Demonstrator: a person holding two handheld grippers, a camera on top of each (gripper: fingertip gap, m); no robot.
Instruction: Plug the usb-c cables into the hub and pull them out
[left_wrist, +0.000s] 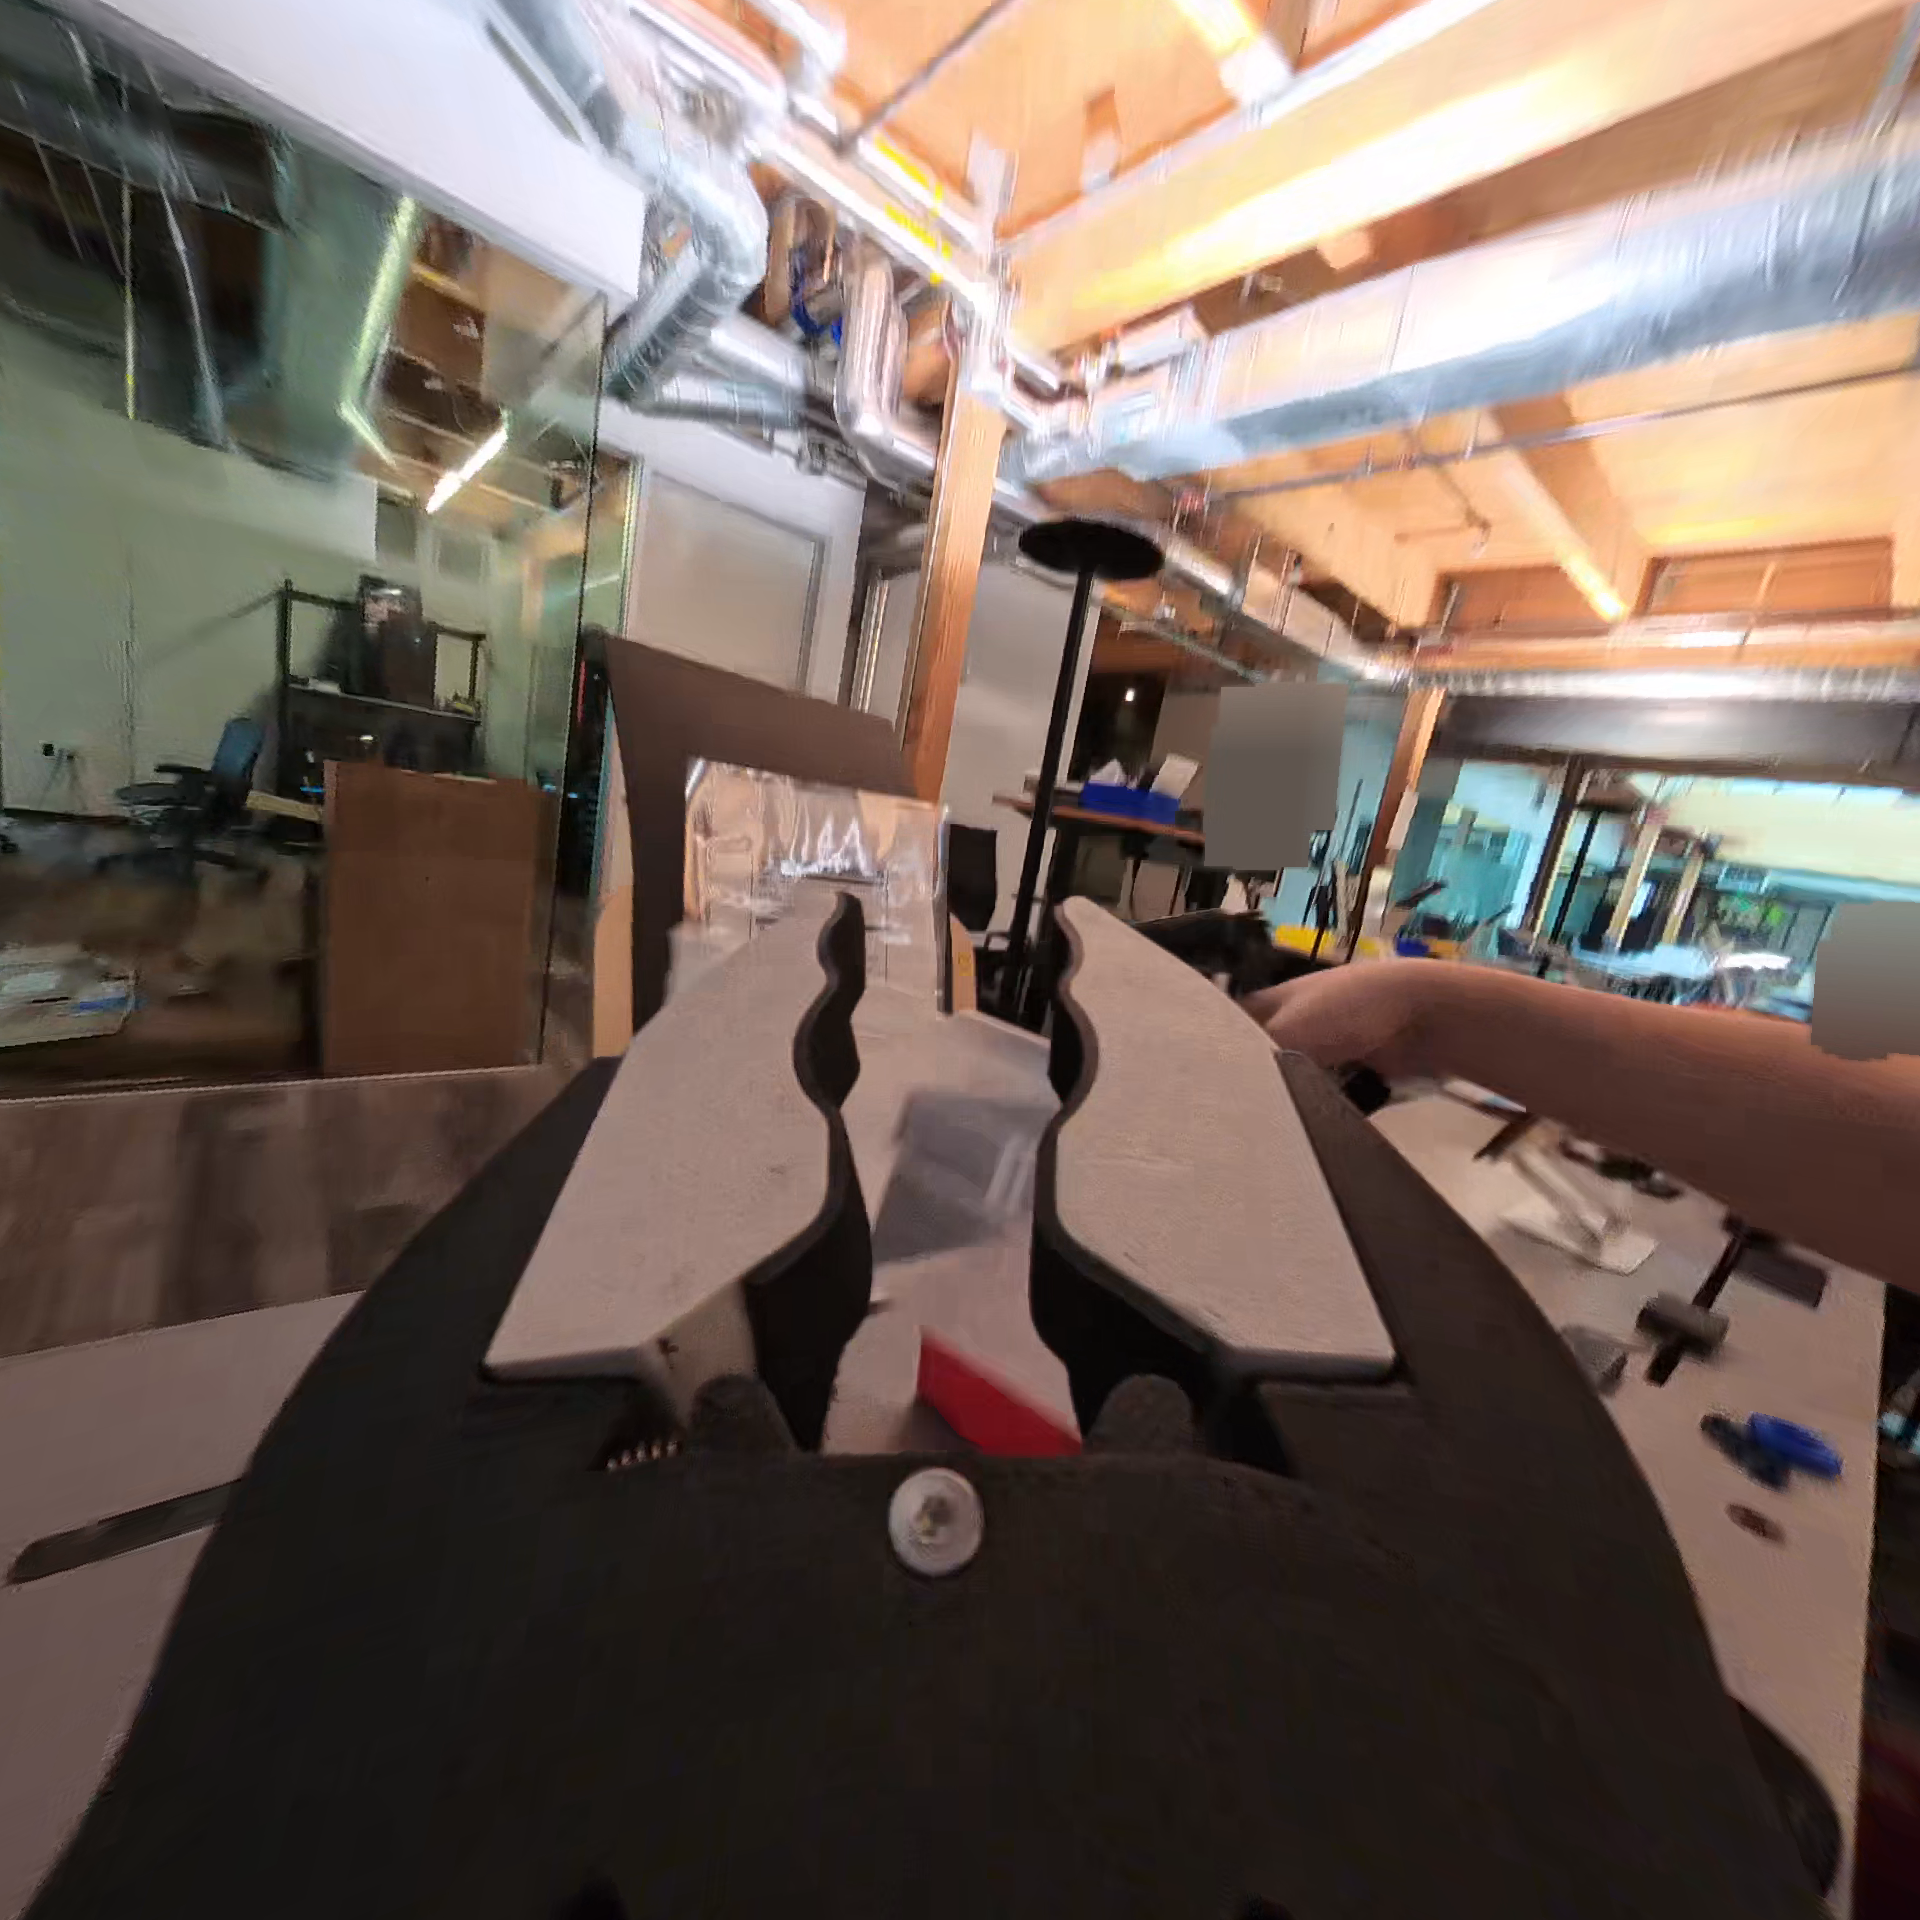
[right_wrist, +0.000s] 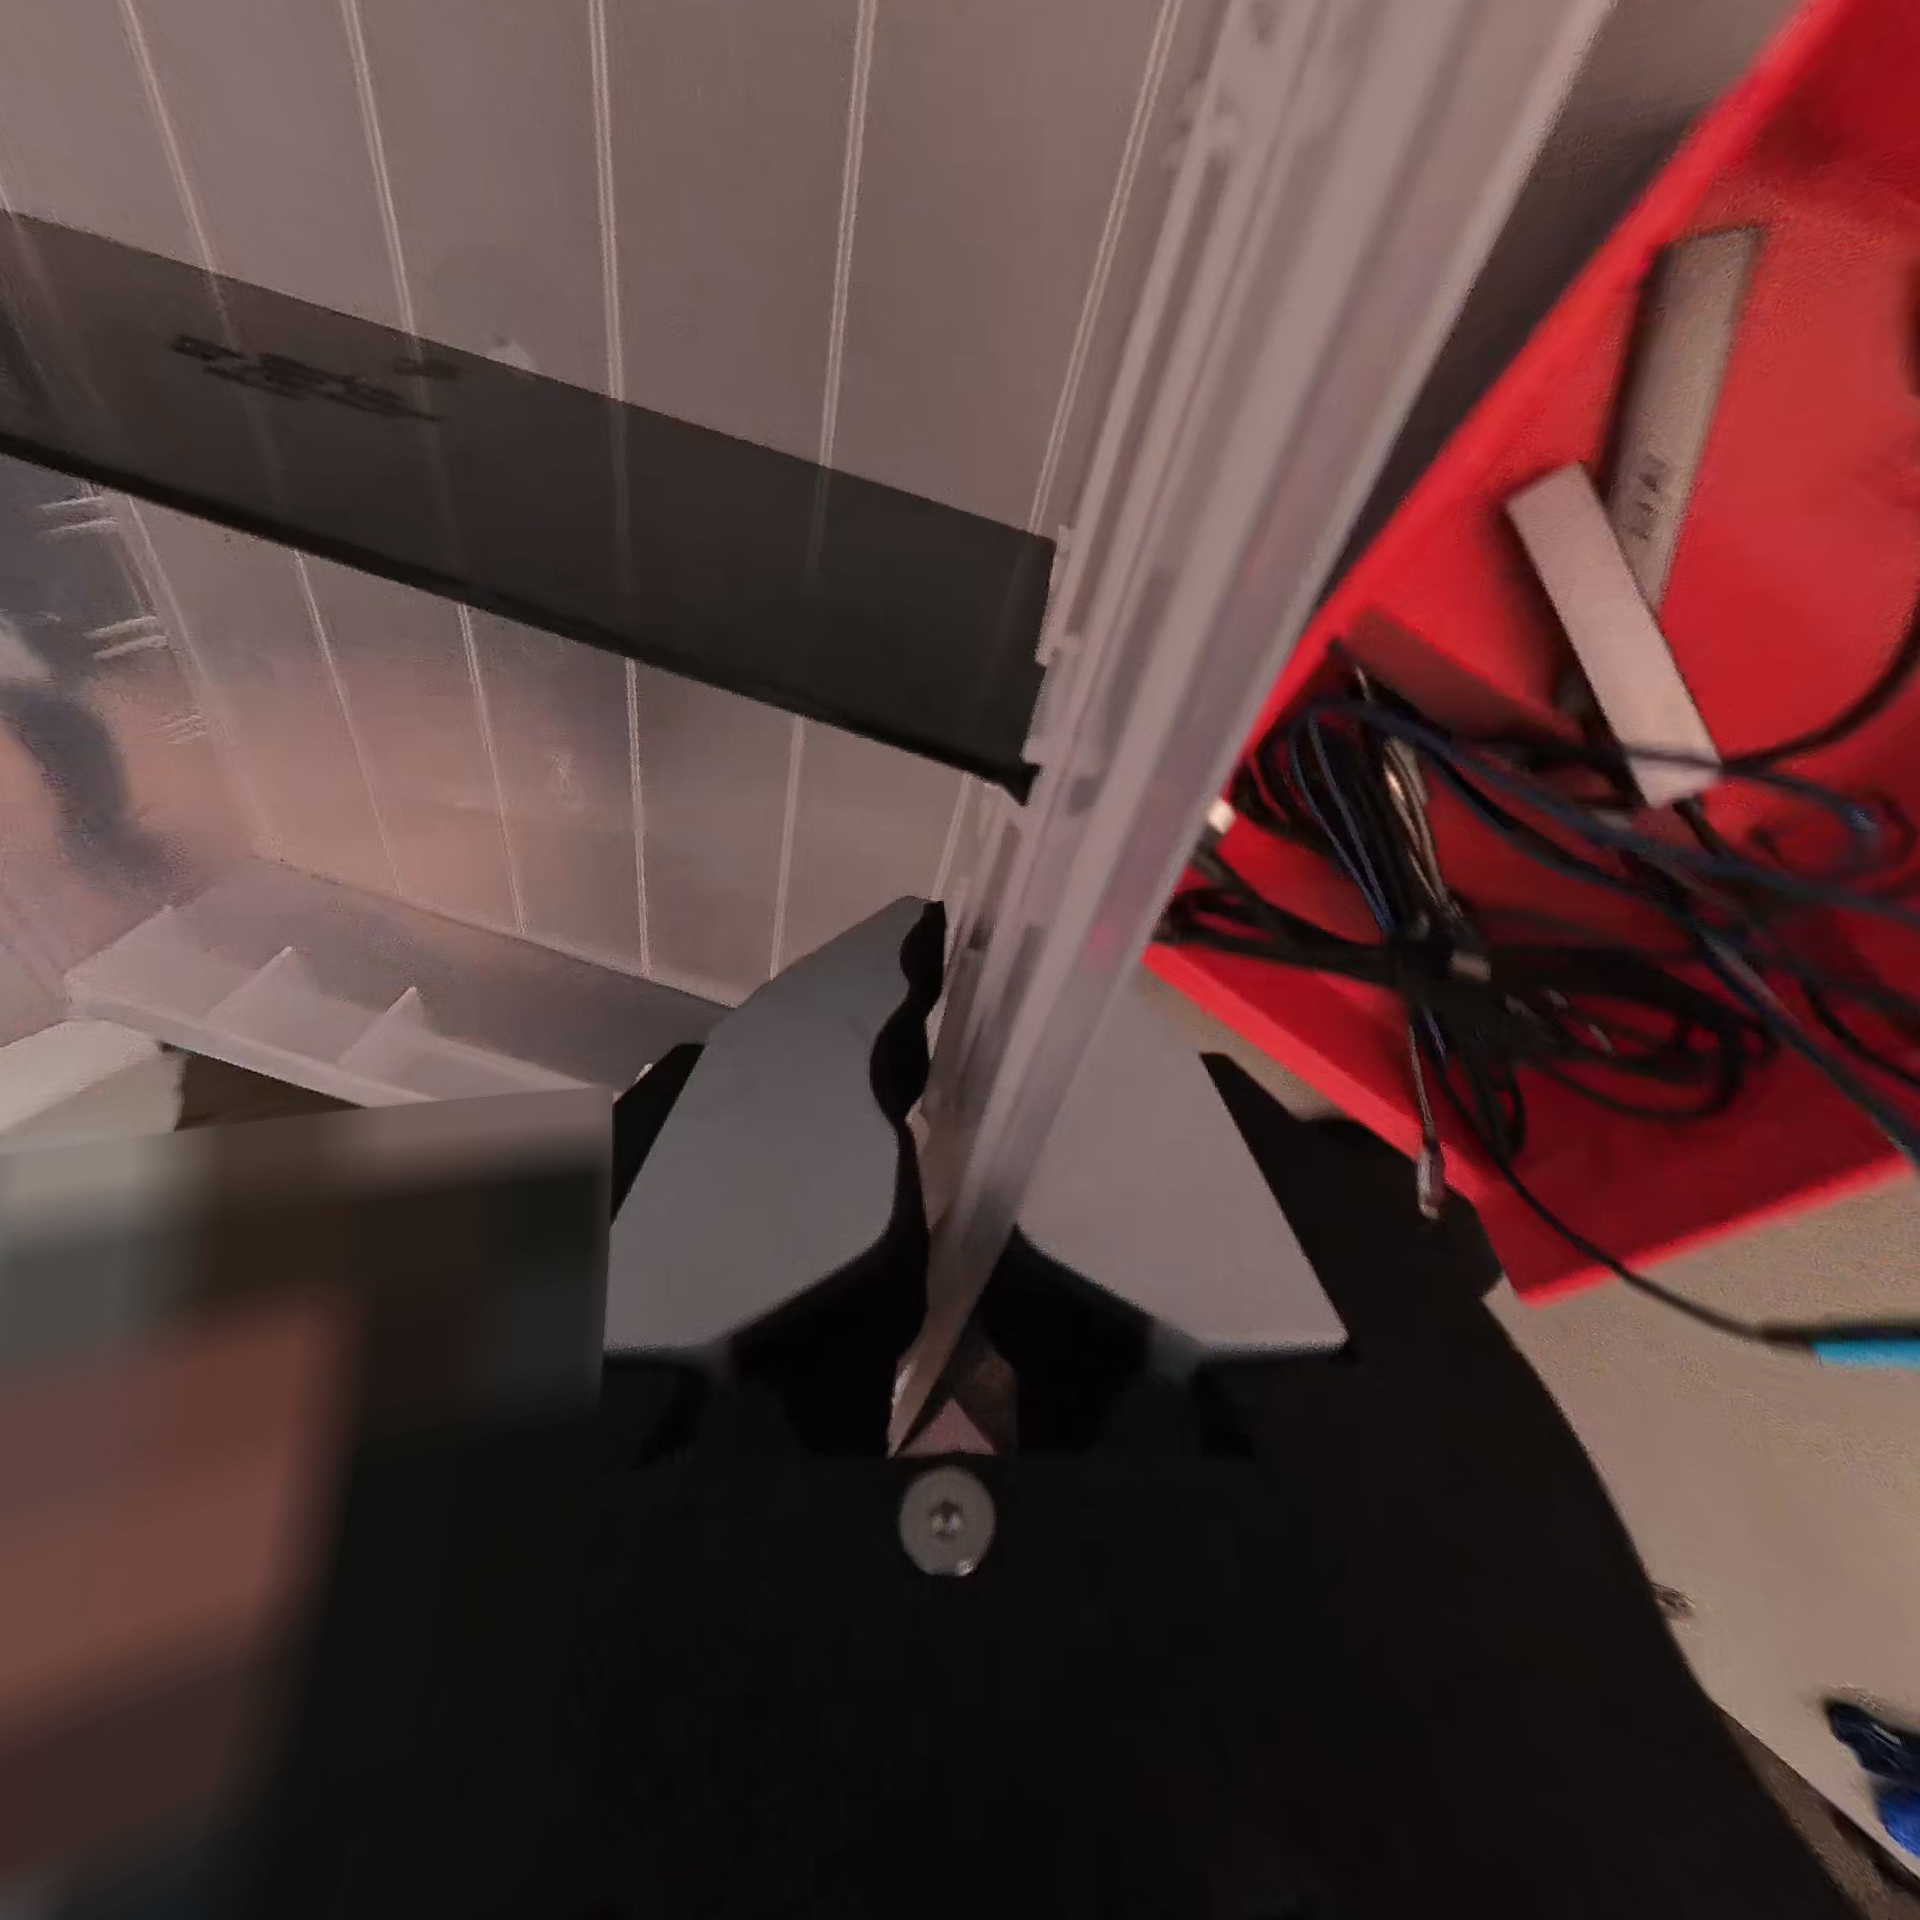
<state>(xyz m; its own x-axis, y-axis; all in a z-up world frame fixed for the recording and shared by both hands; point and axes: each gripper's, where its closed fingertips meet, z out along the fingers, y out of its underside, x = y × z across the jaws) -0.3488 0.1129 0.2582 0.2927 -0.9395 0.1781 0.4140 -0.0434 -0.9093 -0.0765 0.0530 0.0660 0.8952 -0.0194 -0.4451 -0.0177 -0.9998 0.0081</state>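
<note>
In the right wrist view my right gripper (right_wrist: 987, 935) is shut on the upright edge of a clear plastic bin (right_wrist: 1143, 623). The left finger (right_wrist: 810, 1091) presses against the bin's wall; the other finger is mostly hidden behind it. To the right lies a red tray (right_wrist: 1455, 540) with a tangle of dark cables (right_wrist: 1455, 935) and two grey hubs (right_wrist: 1610, 634). One cable plug (right_wrist: 1432, 1184) hangs over the tray's edge. In the left wrist view my left gripper (left_wrist: 961, 914) is open and empty, raised above the table. A blurred dark grey thing (left_wrist: 966, 1164) and a red corner (left_wrist: 987, 1392) lie below it.
A black strip (right_wrist: 520, 520) crosses the clear bin. A person's arm (left_wrist: 1558, 1081) reaches in from the right. The clear bin (left_wrist: 810, 831) stands beyond my left fingertips beside a black stand (left_wrist: 1060, 748). Small tools and a blue item (left_wrist: 1777, 1444) lie on the white table (left_wrist: 156, 1455). The tips of one gripper are about 35 cm away from the tips of the other.
</note>
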